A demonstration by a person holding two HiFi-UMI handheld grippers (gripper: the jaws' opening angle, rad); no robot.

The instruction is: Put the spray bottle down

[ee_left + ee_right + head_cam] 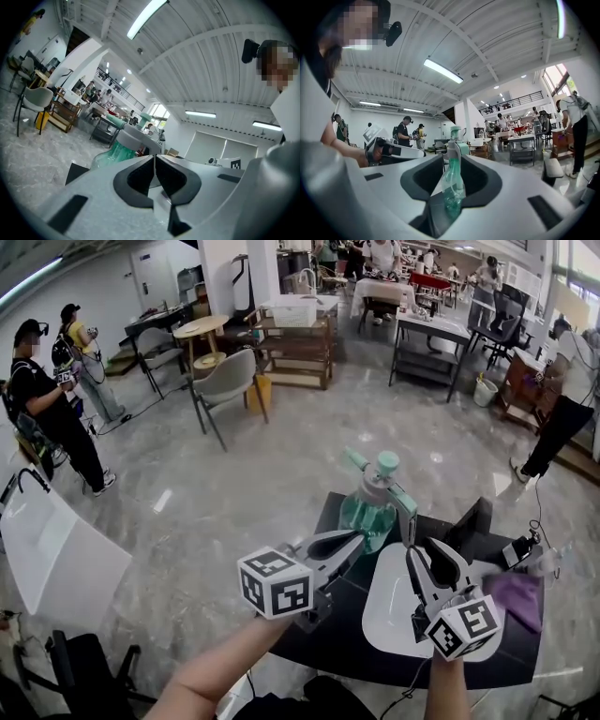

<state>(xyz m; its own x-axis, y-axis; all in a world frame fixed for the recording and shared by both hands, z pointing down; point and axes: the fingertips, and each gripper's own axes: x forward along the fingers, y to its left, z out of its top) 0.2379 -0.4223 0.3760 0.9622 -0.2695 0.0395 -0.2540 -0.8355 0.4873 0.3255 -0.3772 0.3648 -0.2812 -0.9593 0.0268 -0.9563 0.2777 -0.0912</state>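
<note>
The bottle (368, 514) stands upright near the far edge of the dark worktop (342, 629), just beyond the tips of both tongs. I judge the putting-down as good as done, and the job now is to leave it standing. My right tongs (446, 161) are released: the jaws stand partly apart, and I see the bottle through the gap, ahead of the pads and not pressed by them. My left tongs (154, 158) are clenched on nothing, jaws meeting at the tips, with the bottle close ahead and to their left. To do this well I should draw both straight back, level, with no sideways swing. The bottle is tall, narrow and near the edge, so a nudge at its trigger head could tip it off. A white tray (386, 610) and a purple cloth (516, 596) lie on the worktop nearer me. Beyond are a glossy grey floor (244, 484), a chair (225, 381) and several people at work.
</note>
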